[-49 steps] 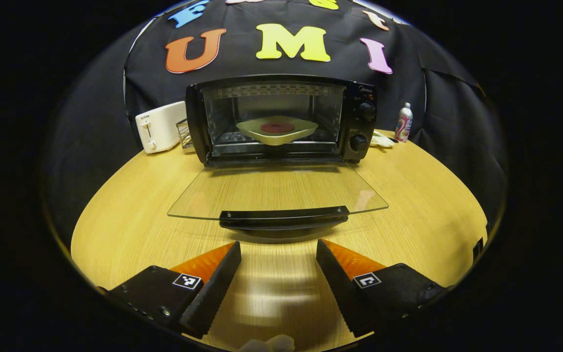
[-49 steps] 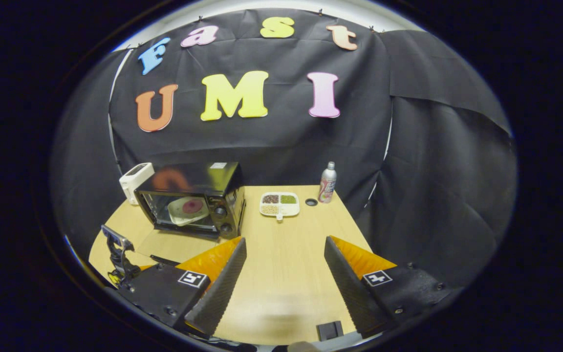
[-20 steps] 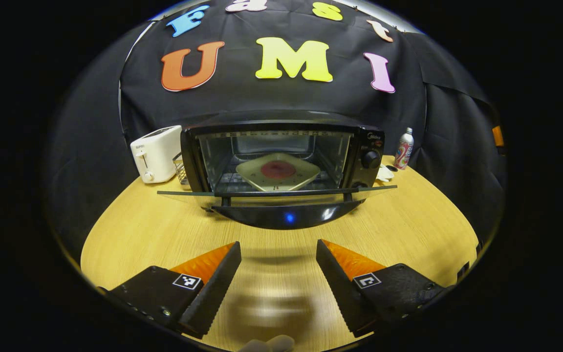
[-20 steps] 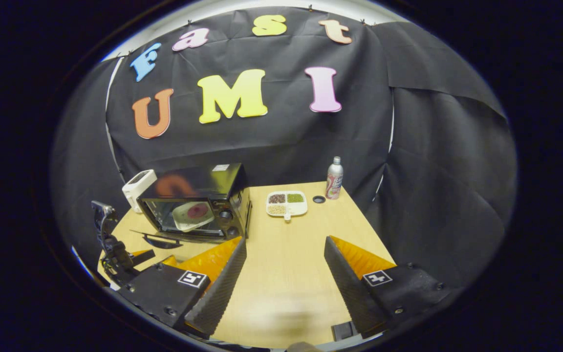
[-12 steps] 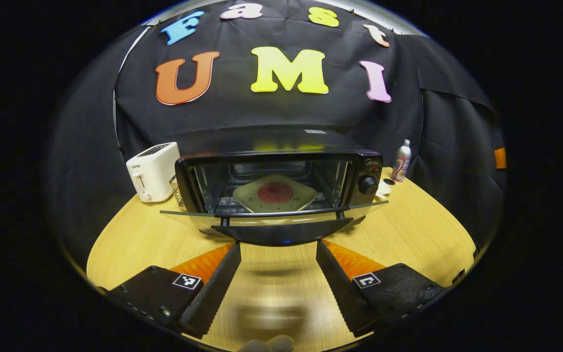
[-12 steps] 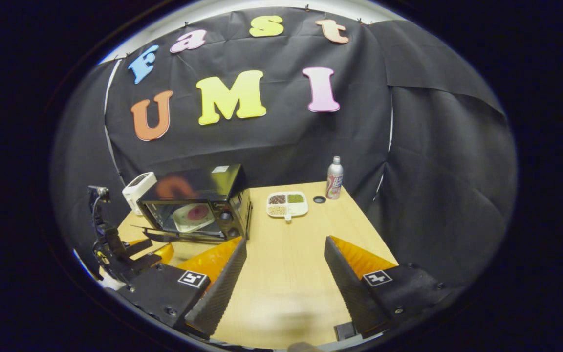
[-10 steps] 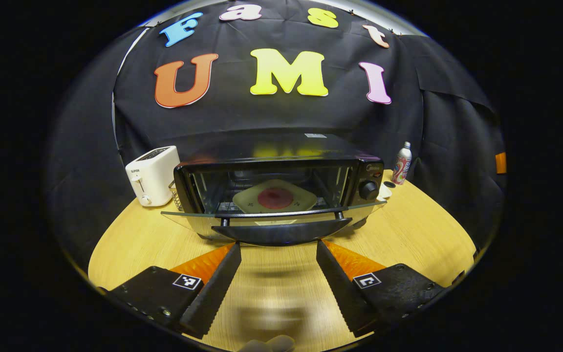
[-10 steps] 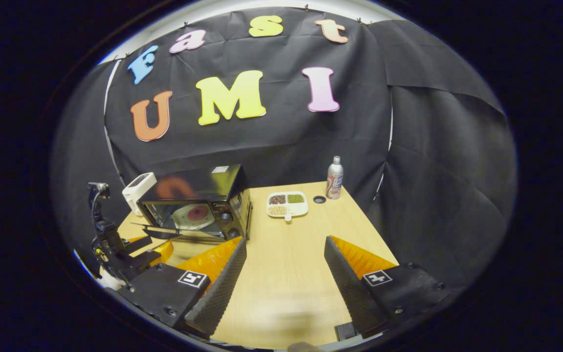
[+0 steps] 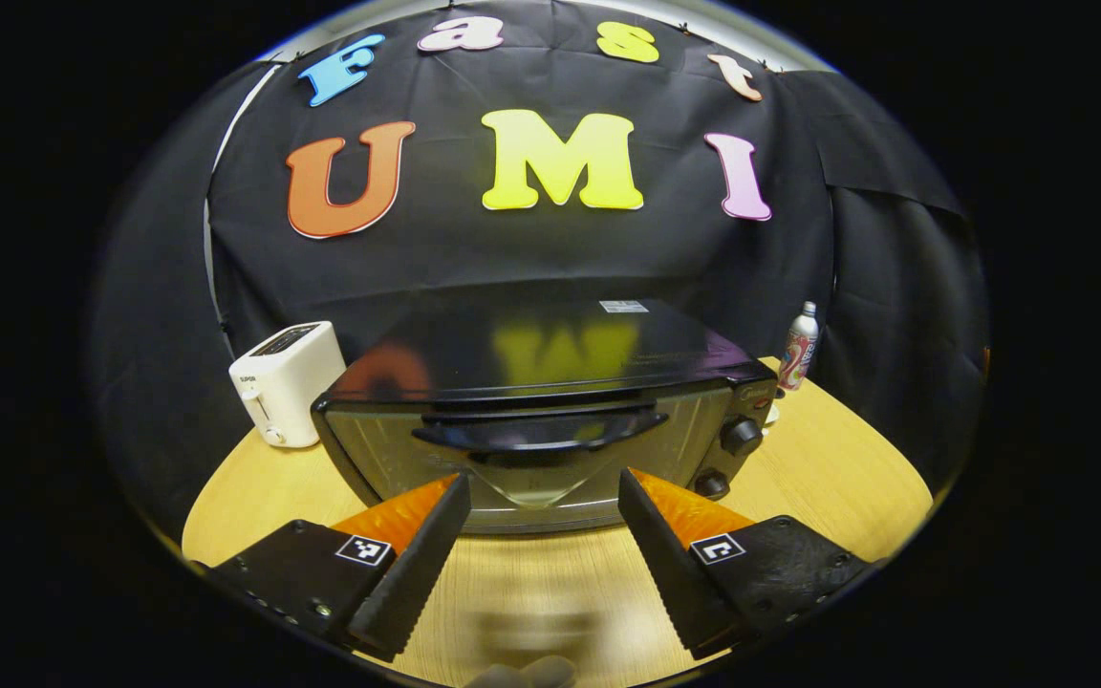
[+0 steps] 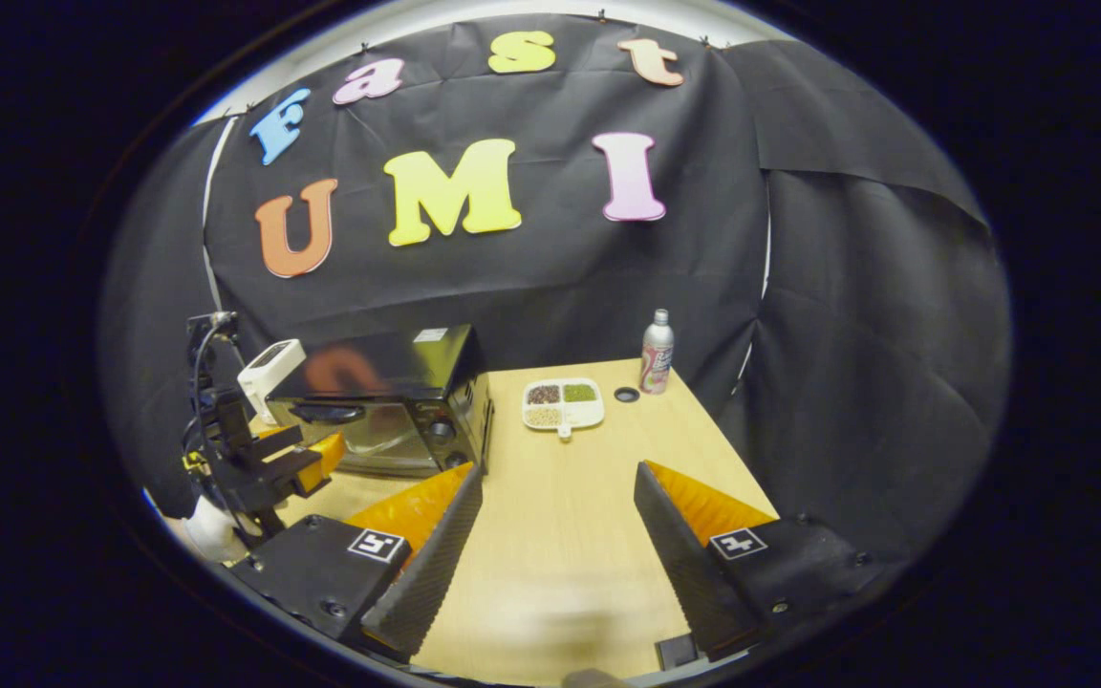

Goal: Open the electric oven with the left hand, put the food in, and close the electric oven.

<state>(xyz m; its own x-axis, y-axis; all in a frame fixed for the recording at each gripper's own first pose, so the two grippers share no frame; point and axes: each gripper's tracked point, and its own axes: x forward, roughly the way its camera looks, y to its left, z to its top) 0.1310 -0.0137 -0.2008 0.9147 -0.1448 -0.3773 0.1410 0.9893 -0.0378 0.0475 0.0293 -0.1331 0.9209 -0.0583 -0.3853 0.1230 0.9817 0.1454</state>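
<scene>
Wooden table [image 9: 828, 478], oven door [image 9: 531, 454] now shut, left tool [image 9: 543, 492] spread wide

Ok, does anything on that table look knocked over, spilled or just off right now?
Nothing stands out. The electric oven sits square on the table with its door up against the front. The toaster and the bottle stand upright, and the divided snack tray lies flat with its fillings inside. Both tongs, left and right, are open and hold nothing.

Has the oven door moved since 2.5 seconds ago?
Yes. The oven door has swung up from lying flat over the table to shut against the oven front, its handle now just below the oven's top edge.
</scene>
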